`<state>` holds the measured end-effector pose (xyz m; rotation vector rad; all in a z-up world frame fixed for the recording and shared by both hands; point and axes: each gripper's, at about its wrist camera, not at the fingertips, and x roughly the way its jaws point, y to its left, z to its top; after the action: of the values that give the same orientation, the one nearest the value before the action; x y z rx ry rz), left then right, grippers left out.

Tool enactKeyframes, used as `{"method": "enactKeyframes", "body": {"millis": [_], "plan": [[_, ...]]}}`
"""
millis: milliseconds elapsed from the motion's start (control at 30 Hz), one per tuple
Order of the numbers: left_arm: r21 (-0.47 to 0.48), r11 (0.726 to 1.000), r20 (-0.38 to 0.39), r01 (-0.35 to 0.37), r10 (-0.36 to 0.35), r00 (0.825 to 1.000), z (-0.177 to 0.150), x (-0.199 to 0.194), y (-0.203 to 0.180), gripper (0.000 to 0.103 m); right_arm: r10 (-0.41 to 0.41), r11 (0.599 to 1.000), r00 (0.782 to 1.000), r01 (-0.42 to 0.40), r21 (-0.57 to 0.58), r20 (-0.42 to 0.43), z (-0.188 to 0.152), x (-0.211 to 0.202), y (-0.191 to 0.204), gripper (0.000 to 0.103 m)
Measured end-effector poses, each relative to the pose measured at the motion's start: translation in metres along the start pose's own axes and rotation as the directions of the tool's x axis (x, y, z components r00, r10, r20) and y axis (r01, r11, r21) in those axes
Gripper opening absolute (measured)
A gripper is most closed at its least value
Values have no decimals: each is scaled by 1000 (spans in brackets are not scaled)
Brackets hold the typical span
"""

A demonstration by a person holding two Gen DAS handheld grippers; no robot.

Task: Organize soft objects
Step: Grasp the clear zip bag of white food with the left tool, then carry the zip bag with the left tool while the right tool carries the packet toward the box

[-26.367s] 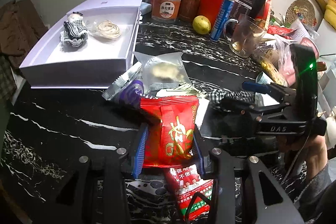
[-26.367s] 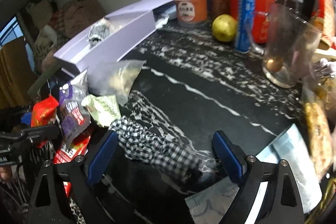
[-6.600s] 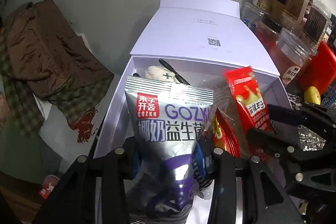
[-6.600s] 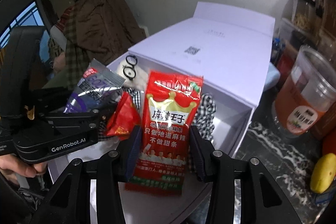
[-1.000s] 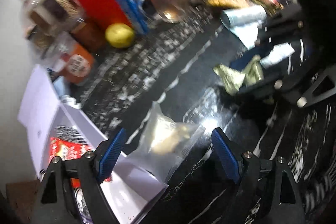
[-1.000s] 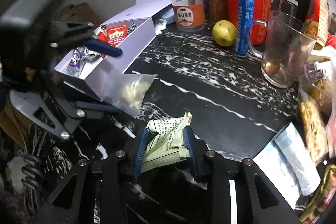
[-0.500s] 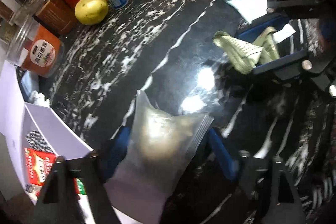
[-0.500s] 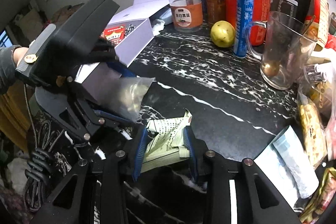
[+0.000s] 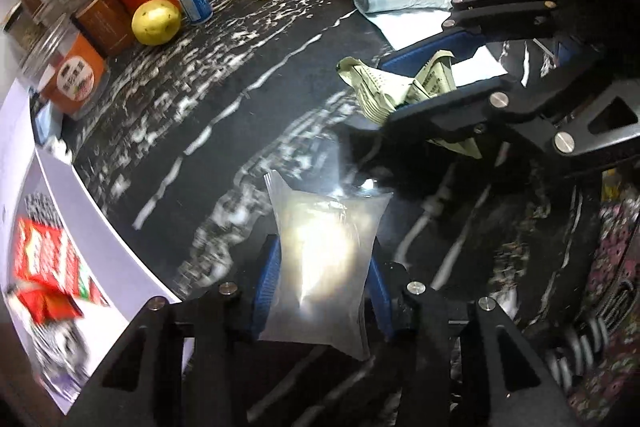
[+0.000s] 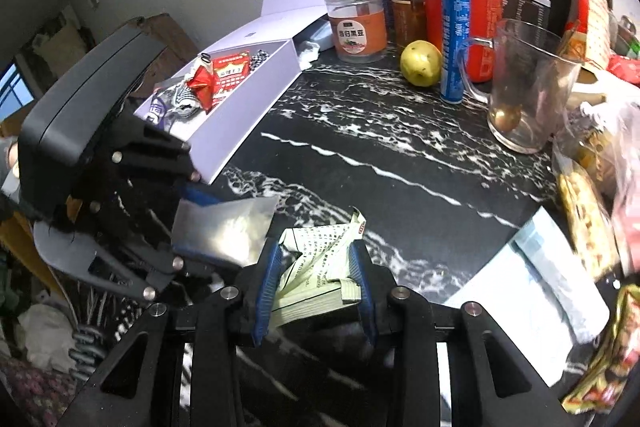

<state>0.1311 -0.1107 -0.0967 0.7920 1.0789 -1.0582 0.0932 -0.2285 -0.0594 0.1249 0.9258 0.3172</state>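
Left wrist view. We log our left gripper point(image 9: 324, 283) clamped on a clear plastic pouch of pale filling point(image 9: 322, 259), just above the black marble-veined counter point(image 9: 224, 99); the white open-topped cardboard box point(image 9: 100, 239) lies at left, holding red snack packets point(image 9: 44, 267). Risk, in our judgement: the slick film may slide out between the blue pads point(image 9: 267, 279).

Right wrist view. We log our right gripper point(image 10: 316, 283) closed on a crumpled pale-green printed sachet point(image 10: 320, 259); the pouch point(image 10: 226, 229) sits just beside it. Risk: the two grippers, close together, may collide on the way to the box point(image 10: 240, 103).
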Motion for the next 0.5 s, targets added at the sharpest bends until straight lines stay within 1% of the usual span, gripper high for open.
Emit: {"method": "enactKeyframes", "body": {"millis": [33, 233, 267, 433, 500], "plan": [[-32, 999, 9, 15, -15, 1000, -4, -1, -5, 42, 0, 1000, 1000, 0, 0, 3, -2, -2, 1, 35], [-128, 989, 60, 71, -64, 996, -20, -14, -27, 42, -1, 1000, 1000, 1, 3, 14, -20, -17, 8, 35], [-132, 988, 63, 74, -66, 996, -18, -17, -23, 42, -4, 1000, 1000, 3, 6, 16, -24, -20, 10, 35], [-185, 980, 101, 67, -49, 994, -26, -21, -40, 41, -15, 1000, 1000, 15, 13, 24, -42, -29, 15, 35], [-213, 976, 122, 51, -25, 992, -30, -24, -45, 41, -11, 1000, 1000, 10, 25, 26, -50, -33, 16, 35]]}}
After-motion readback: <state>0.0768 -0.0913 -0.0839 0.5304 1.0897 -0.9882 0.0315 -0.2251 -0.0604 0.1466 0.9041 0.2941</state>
